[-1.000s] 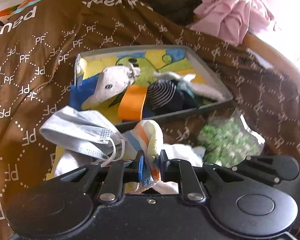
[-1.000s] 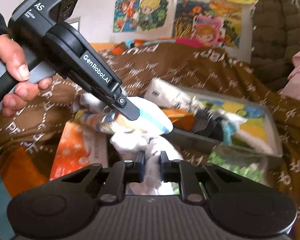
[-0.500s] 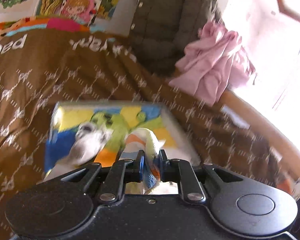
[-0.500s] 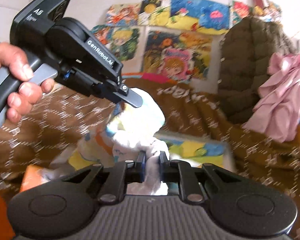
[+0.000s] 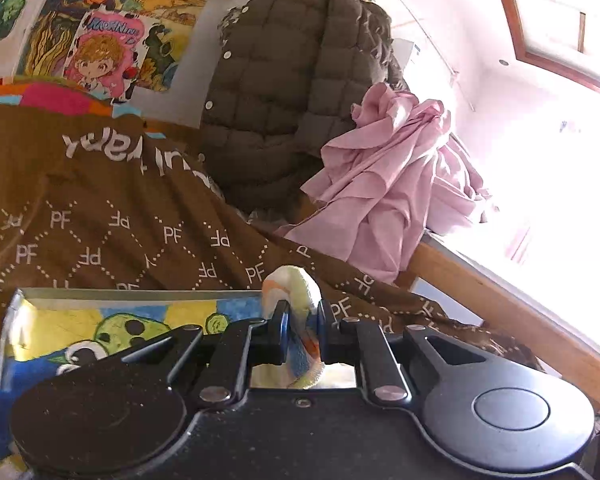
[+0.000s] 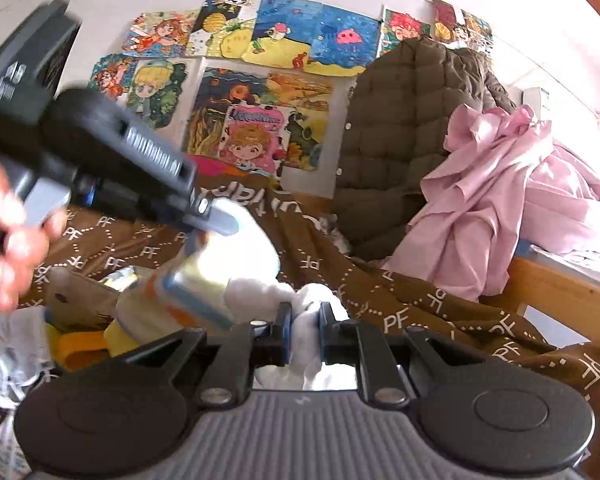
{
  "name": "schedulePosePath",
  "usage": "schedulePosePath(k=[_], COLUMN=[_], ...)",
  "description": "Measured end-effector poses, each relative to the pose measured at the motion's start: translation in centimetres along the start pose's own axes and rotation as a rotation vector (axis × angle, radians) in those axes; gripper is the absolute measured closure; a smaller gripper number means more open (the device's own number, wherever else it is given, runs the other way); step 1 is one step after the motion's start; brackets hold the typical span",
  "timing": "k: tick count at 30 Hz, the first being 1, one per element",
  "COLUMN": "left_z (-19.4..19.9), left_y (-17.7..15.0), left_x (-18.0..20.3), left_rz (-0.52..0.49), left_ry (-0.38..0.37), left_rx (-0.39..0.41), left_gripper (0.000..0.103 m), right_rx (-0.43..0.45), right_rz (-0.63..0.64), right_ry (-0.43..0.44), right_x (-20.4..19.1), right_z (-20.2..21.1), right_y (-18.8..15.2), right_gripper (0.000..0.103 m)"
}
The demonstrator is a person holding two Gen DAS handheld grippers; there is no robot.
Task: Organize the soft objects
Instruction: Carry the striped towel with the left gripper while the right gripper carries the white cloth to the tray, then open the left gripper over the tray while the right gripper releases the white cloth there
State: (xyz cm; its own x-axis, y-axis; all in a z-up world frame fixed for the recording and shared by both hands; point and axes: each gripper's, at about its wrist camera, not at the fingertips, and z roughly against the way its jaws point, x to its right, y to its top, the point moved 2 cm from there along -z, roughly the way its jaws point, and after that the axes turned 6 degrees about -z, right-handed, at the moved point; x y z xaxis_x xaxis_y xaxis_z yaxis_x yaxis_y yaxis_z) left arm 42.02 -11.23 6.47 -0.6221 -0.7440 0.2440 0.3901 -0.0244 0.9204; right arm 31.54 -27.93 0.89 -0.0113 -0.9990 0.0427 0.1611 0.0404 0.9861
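Both tongs have lifted: left tongs (image 5: 301,334) pinch the striped towel (image 5: 296,288), right tongs (image 6: 303,334) seemingly its white part.

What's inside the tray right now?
In the tray, only its cartoon-printed lining shows in the left wrist view. The left gripper, holding the striped cloth, covers the rest.

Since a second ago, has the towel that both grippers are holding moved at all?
Yes. The towel, pinched by the left gripper and right gripper, has risen: earlier it lay beside the tray, now it hangs above it against the brown blanket.
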Motion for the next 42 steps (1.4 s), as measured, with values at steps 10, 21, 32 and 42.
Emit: schedulePosePath(k=[10,21,32,42], left_z=[-3.8,-4.1,-3.4,-0.7], left_y=[-4.7,-7.4,-7.2,-6.7], left_x=[-3.2,-5.5,-4.3,-3.0], left_rz=[0.048,0.079,0.025,-0.019], left_ry=[0.076,0.107,0.118,0.165], left_rx=[-0.108,-0.145,-0.152,-0.141], left_gripper=[0.088,0.087,0.071,0.036], right_rx=[-0.101,-0.256,-0.252,-0.204], right_rz=[0.084,0.118,0.056,-0.015], right_ry=[0.061,0.086,0.094,0.075], right_x=[-0.6,-2.1,-1.1,-0.1], right_z=[-5.2,-6.9,-5.1,-1.8], right_y=[-0.6,-2.6,-2.5,-0.9], right_gripper=[0.088,0.083,0.059,0.038])
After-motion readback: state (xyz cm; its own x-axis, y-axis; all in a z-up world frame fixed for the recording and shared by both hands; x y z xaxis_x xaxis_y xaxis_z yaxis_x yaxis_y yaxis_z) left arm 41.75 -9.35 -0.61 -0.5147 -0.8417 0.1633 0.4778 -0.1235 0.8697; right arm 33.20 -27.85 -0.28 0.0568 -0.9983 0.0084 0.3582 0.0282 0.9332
